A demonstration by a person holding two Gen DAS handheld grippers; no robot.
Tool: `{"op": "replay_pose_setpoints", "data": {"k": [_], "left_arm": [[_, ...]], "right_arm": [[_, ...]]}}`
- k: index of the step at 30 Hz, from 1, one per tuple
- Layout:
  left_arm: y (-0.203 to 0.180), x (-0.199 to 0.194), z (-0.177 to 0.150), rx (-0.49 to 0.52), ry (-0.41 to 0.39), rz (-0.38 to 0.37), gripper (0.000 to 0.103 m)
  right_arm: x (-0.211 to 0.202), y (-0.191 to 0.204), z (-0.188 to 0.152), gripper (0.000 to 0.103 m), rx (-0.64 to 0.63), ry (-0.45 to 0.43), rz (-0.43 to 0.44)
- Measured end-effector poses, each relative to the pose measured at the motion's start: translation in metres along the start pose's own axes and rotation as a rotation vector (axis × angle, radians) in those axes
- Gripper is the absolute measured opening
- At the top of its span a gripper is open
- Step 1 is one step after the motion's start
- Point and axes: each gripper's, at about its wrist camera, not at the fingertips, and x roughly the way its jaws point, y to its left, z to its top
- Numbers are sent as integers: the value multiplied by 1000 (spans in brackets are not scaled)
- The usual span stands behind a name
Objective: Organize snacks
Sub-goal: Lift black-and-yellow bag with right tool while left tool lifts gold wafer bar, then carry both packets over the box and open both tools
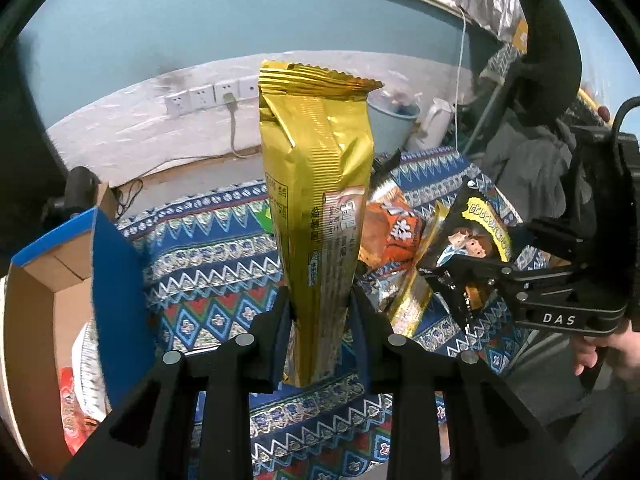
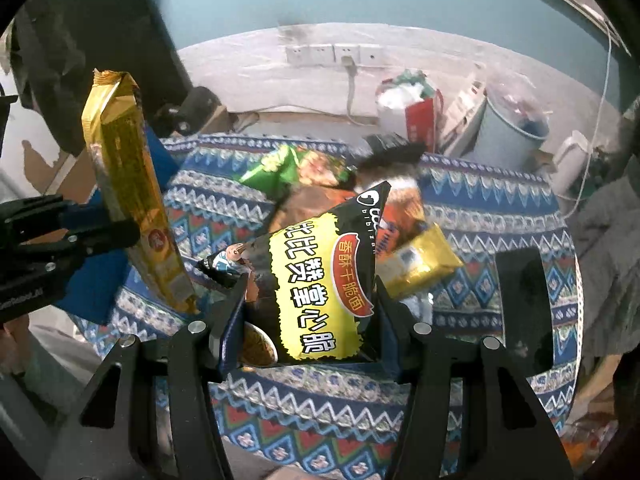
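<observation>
Cardboard box (image 1: pixel 36 280) waits at the left. The left gripper (image 1: pixel 320 320) pinches the tall gold packet's (image 1: pixel 316 184) bottom end; the right gripper (image 2: pixel 310 312) squeezes the black noodle bag (image 2: pixel 316 280). Both look light, crinkly, slippery, crushable.

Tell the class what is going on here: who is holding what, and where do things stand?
A person works two hand-held claws over a patterned cloth. The left claw is shut on a tall gold snack packet, held upright. The right claw is shut on a black and yellow snack bag. More snacks lie in a pile on the cloth. An open cardboard box at the left already holds some packets.
</observation>
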Motion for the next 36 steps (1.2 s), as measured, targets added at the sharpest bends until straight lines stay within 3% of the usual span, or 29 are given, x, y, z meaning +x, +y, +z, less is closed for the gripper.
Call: {"op": "replay_pose_setpoints", "data": {"k": [15, 36], "left_arm": [[40, -51, -2, -70, -104, 43, 28], [110, -116, -19, -212, -172, 67, 28]], "right_arm": [[-3, 44, 31, 55, -53, -56, 47], [-4, 119, 80, 55, -118, -118, 118]]}}
